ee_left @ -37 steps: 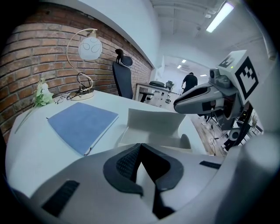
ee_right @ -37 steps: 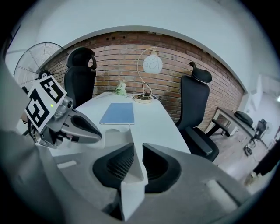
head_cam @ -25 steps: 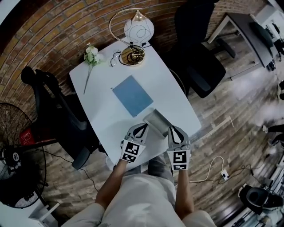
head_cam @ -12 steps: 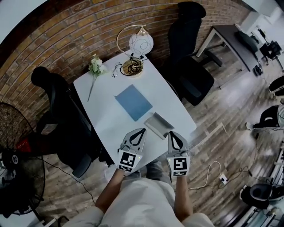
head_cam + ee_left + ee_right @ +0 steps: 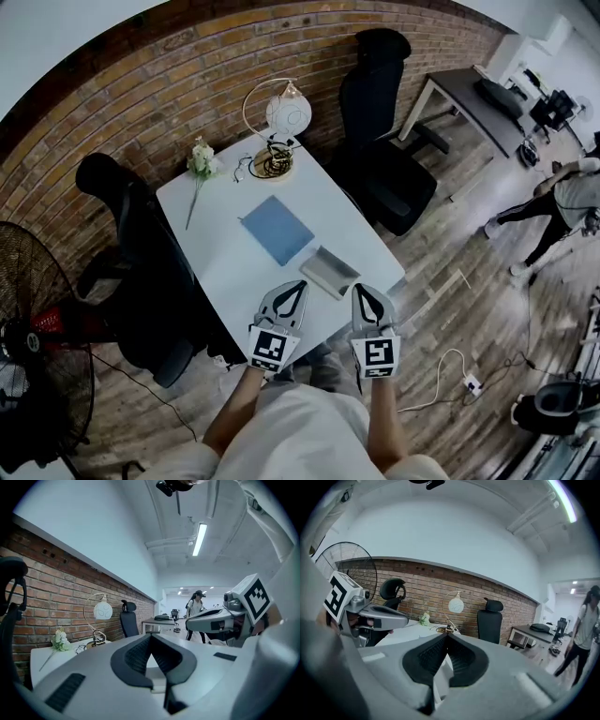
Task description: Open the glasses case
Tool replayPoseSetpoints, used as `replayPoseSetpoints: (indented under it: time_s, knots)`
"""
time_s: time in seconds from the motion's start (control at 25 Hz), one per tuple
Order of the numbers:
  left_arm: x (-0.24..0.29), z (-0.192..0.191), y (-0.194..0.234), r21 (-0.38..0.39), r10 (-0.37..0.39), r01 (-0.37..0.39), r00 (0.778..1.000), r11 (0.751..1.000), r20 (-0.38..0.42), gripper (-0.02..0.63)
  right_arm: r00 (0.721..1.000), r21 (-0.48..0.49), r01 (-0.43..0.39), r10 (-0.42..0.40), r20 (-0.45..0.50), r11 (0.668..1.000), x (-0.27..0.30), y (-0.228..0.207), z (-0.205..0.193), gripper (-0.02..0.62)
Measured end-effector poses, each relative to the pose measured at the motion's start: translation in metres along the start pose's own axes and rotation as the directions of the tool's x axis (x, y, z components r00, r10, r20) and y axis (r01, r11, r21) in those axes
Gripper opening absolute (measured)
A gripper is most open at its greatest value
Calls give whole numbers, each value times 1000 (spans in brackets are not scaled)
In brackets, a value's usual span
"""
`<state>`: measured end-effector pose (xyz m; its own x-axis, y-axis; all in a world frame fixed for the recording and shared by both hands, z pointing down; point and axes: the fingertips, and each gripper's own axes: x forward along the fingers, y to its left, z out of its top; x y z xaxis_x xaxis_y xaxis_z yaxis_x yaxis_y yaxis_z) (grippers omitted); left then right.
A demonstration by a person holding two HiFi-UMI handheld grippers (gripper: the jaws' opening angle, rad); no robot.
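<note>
Brick wall (image 5: 187,75) runs behind the setup, wood floor (image 5: 469,309) below.
White table (image 5: 225,253) sits at an angle to the wall, far end near the bricks.
Black office chair (image 5: 131,253) at the table's left side, a 2nd chair (image 5: 380,141) at its right-rear corner.
Standing fan (image 5: 28,309) at far left, well apart from the table.
Dark desk (image 5: 469,94) at upper right. A person (image 5: 562,202) is on the floor beyond it.
Arc lamp w/ globe shade (image 5: 277,117) on the table's far end.
Blue pad (image 5: 277,230) lies flat approx. mid-table.
White flower stem (image 5: 200,161) lies left of the lamp base.

Left gripper (image 5: 295,284) is held above the table's near edge. In left gripper view its jaws (image 5: 151,637) meet at the tips, closed, nothing between.
Right gripper (image 5: 361,289) is alongside, same height. In right gripper view the tips (image 5: 446,637) are also pressed together, empty.

Glasses case (image 5: 328,272), grey, lies on the table near the front edge, between the blue pad and the two grippers. Neither gripper touches it. Can't tell if the lid is up or down.
</note>
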<state>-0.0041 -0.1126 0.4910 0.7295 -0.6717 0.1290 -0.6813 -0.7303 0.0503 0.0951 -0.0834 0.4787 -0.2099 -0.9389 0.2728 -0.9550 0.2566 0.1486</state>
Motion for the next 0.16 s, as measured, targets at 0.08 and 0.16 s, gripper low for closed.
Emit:
replayPoseSetpoints:
  time_s: [0.08, 0.16]
  knots:
    - [4, -1, -4, -1, 4, -4, 1000, 1000, -1, 3, 1000, 1, -8, 8, 3, 1000, 0, -5, -1, 8]
    - [10, -2, -8, -2, 9, -9, 1000, 1000, -2, 3, 1000, 3, -17, 17, 5, 1000, 2, -10, -3, 6]
